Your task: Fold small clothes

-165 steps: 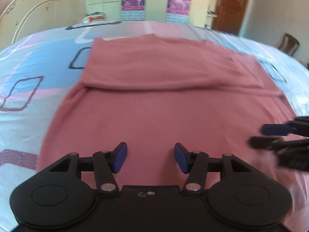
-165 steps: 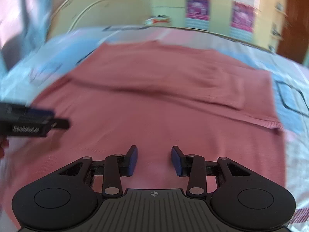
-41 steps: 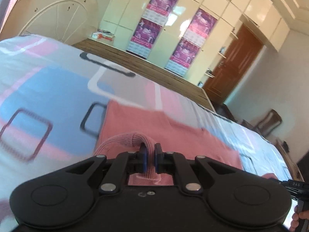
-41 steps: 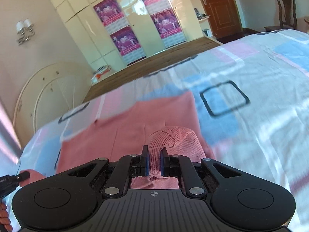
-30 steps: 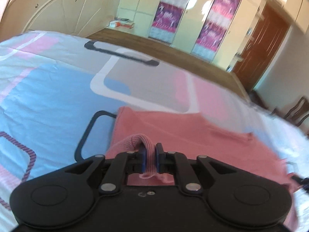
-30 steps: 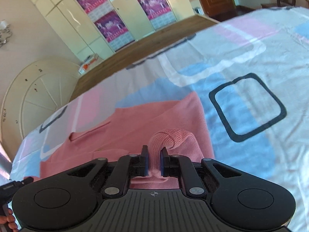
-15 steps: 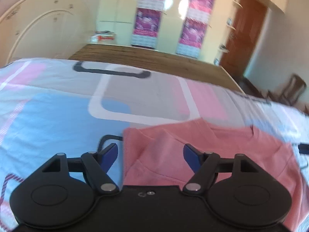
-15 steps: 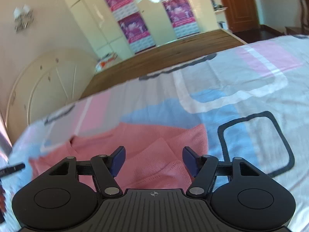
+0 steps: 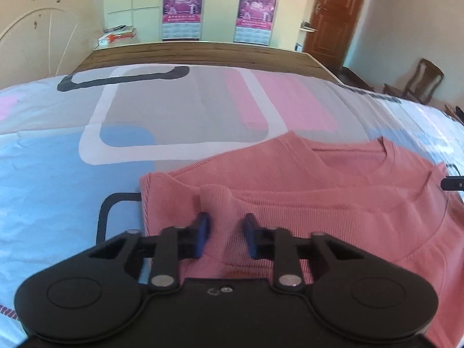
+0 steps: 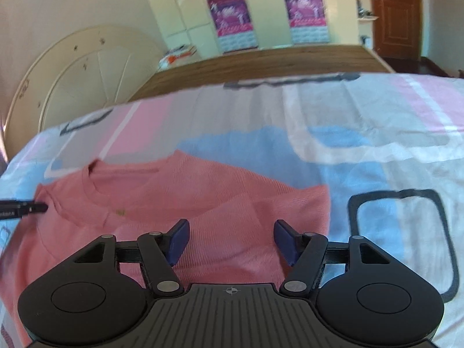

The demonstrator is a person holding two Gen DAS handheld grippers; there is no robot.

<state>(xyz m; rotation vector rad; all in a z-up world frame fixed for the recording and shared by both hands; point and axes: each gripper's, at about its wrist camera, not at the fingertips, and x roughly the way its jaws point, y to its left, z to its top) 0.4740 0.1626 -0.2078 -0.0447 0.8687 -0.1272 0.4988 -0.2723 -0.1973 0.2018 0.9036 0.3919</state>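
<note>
A pink knit top (image 9: 333,203) lies folded on the bed, its lower part laid up over the body, the round neckline at the far edge. My left gripper (image 9: 224,236) is over its left corner, its jaws partly closed around a raised fold of pink fabric, with gaps still showing. My right gripper (image 10: 232,239) is open and empty above the top's right corner (image 10: 232,203). The tip of the right gripper (image 9: 452,184) shows at the right edge of the left wrist view, and the tip of the left gripper (image 10: 23,207) at the left edge of the right wrist view.
The bed sheet (image 9: 87,174) has pink, blue and grey blocks. A wooden footboard (image 9: 203,55) bounds the far side. A cream round headboard panel (image 10: 81,87), wardrobes with posters, a brown door (image 9: 333,14) and a chair (image 9: 420,81) stand beyond.
Both grippers carried the top's lower edge up toward the neckline and let it go half a second ago. Since then the left jaws have narrowed around a fabric ridge; the right stays open.
</note>
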